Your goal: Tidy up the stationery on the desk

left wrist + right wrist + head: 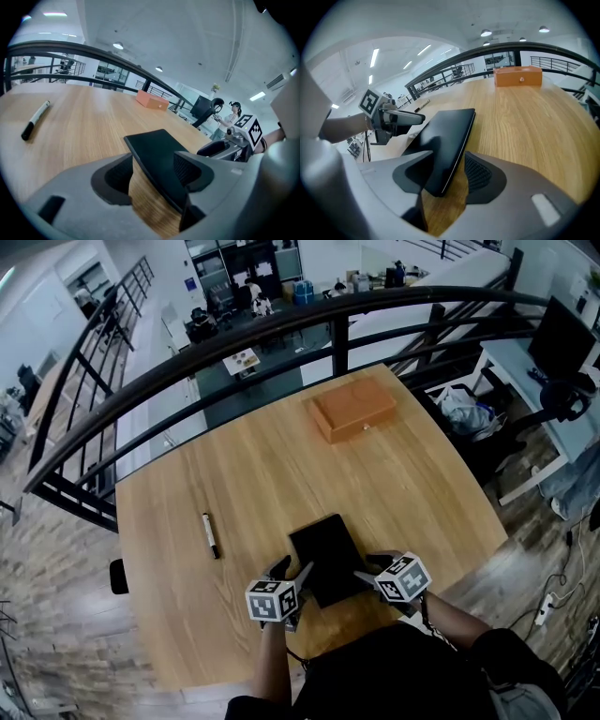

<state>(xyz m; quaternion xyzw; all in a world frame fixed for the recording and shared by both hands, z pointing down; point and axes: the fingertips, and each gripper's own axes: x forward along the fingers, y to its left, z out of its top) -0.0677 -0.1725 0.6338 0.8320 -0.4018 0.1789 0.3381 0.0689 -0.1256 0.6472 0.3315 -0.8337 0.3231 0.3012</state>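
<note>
So closest in, both tongs are parked on the near end of the black notebook (325, 554), which lies flat on the counter (234, 474) right in front of the person. The left tongs (293, 570) have the near-left corner sitting between the jaws, the right tongs (368, 568) the near-right one. On both, the jaws stand wide with bare wood showing on one side of the cover, so I'd say nothing is actually pinched yet, just straddled. Makes sense to me: a wide flat thing like that would swing around if you grabbed one corner, so you take both. A bit further out to the left there's a marker pen (210, 535) lying loose, well apart from the notebook. At the far edge sits an orange box (354, 409), closed as far as I can tell, my guess for where stuff ends up. Behind that is just the black railing (281, 320).
</note>
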